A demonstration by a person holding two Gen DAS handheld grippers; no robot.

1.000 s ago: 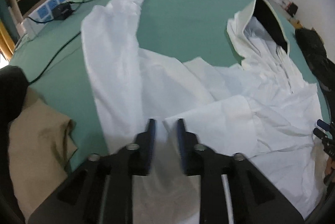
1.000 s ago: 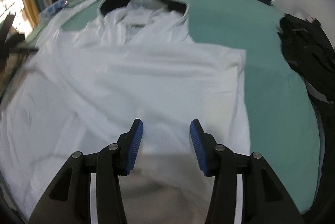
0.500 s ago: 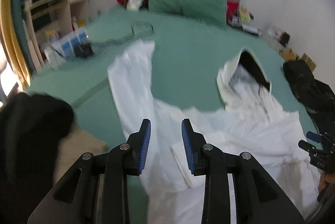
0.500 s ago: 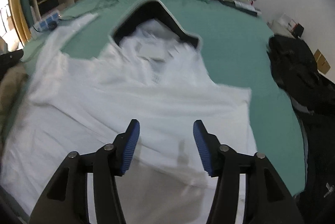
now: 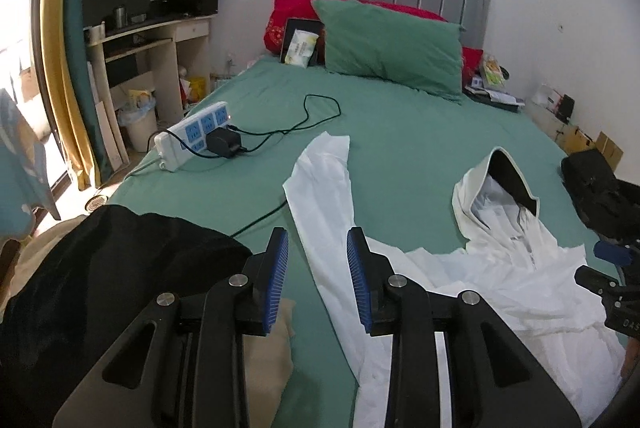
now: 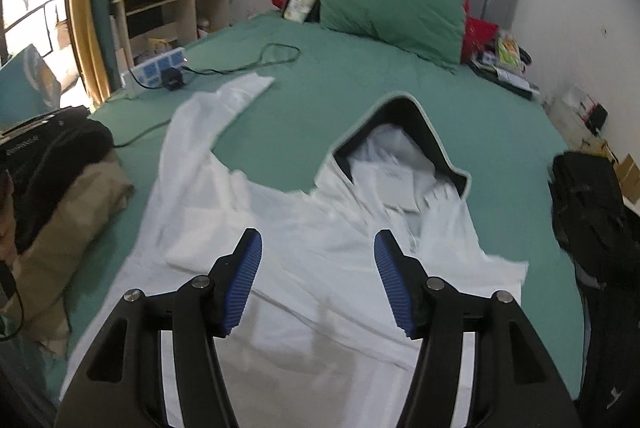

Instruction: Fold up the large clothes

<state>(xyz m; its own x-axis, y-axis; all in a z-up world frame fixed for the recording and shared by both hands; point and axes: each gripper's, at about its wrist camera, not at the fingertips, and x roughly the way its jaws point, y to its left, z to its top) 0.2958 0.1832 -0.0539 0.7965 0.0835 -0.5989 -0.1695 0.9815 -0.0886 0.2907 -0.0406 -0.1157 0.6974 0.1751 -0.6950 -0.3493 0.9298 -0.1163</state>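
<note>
Two grippers up over bed, both empty. Left gripper jaws parted, moderate gap, nothing between, above the green sheet beside the hoodie's outstretched sleeve. Right gripper jaws wide apart, holding nothing, above the hoodie body. White hoodie spread flat on sheet, hood pointing toward green pillow. Power strip with black cable near left edge. Black garment on tan cloth at left; black bag at right.
</note>
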